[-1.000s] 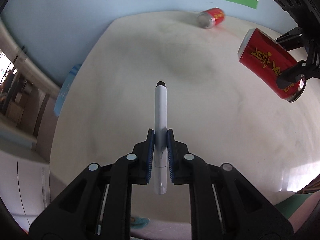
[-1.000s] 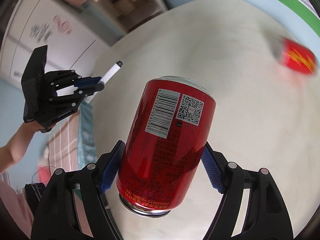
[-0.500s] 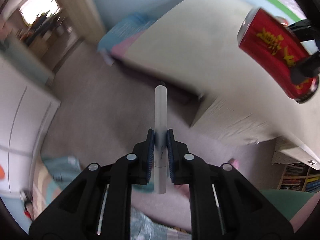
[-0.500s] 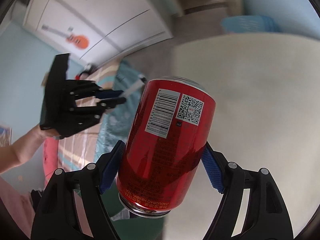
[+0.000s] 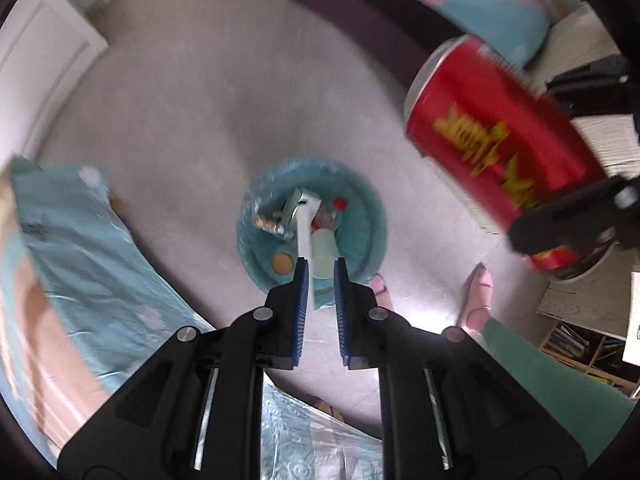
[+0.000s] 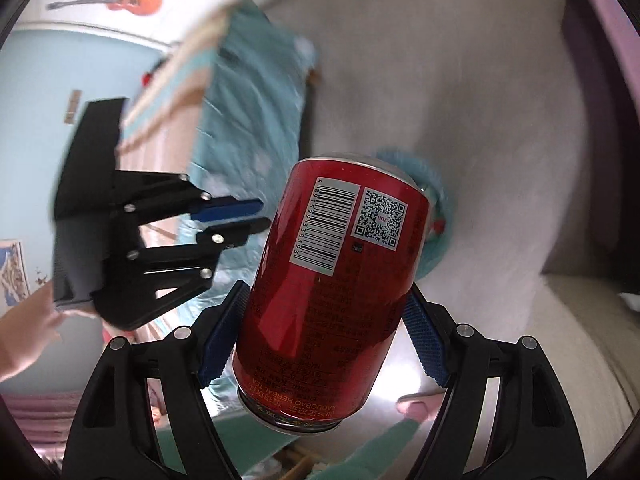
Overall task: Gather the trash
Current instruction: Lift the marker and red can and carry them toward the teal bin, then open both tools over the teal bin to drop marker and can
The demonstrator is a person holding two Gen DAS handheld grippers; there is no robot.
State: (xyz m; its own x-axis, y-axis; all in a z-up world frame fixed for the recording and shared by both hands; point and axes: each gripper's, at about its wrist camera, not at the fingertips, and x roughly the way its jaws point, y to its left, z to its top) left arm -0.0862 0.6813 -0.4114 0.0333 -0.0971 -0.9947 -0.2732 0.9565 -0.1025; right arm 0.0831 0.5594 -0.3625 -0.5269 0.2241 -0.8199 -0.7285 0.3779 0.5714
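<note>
So the left gripper (image 5: 319, 276) is hovering with its blue pads parted a little, and honestly I can't tell if they're gripping the white marker (image 5: 306, 228) or letting it drop; it's sitting at the fingertips, long axis pointing straight ahead and down. Directly past it, lined up on that same axis, the teal trash bin (image 5: 362, 216) is standing on the grey floor (image 5: 180, 120) with junk already in it (wrappers, a red cap). Off to the side, the right gripper (image 6: 320, 332) is clamping a red can (image 6: 332, 280) around its body, tilted, and the bin is peeking out beyond its top rim (image 6: 434, 184). I'd say the left one is nearer the bin, so the marker goes first.
</note>
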